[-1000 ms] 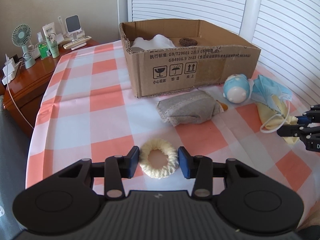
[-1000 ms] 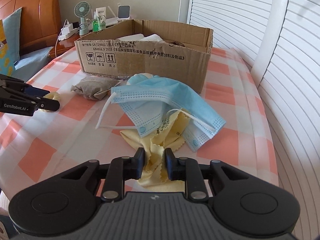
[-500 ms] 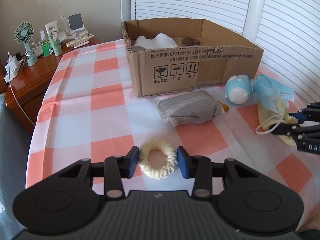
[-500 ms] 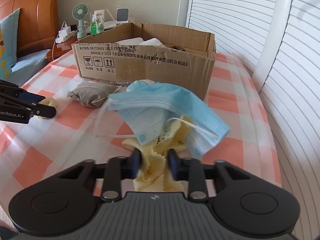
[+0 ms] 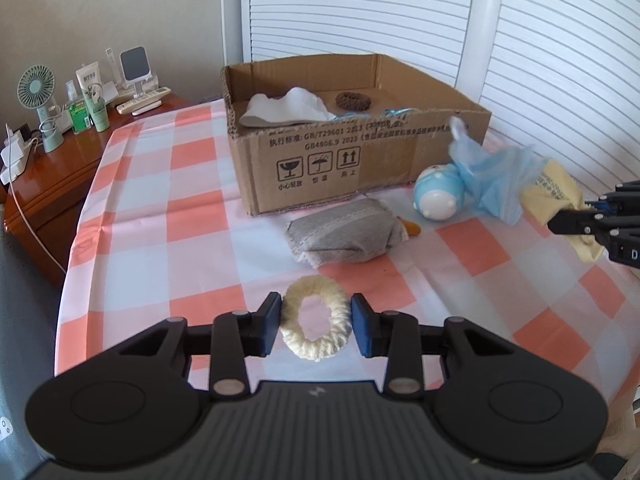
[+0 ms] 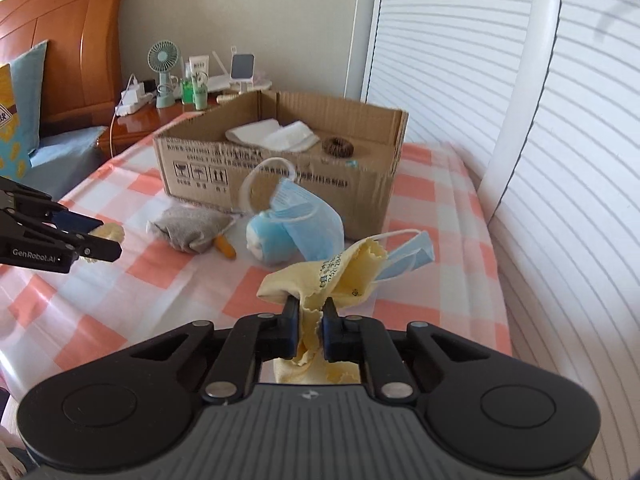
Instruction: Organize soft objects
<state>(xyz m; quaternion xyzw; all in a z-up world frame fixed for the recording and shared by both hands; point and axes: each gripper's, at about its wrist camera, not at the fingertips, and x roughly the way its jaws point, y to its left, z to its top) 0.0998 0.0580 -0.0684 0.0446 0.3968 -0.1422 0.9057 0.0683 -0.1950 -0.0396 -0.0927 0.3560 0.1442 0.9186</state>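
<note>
1. Lifted since a second ago: yellow cloth (image 6: 320, 276), now clear of the checked tablecloth (image 6: 120, 292), blue face mask (image 6: 316, 224) draped over it and raised with it.
2. Right gripper (image 6: 310, 330) clamped tight on that cloth, in front of the cardboard box (image 6: 280, 176).
3. Left gripper (image 5: 316, 322) closed on the cream knitted ring (image 5: 314, 316), pads pressing both sides, well in front of the box.
4. Grey pouch (image 5: 344, 232) and blue toy (image 5: 438, 194) just before the box; white cloth (image 5: 286, 108) and brown scrunchie (image 5: 352, 100) inside.
</note>
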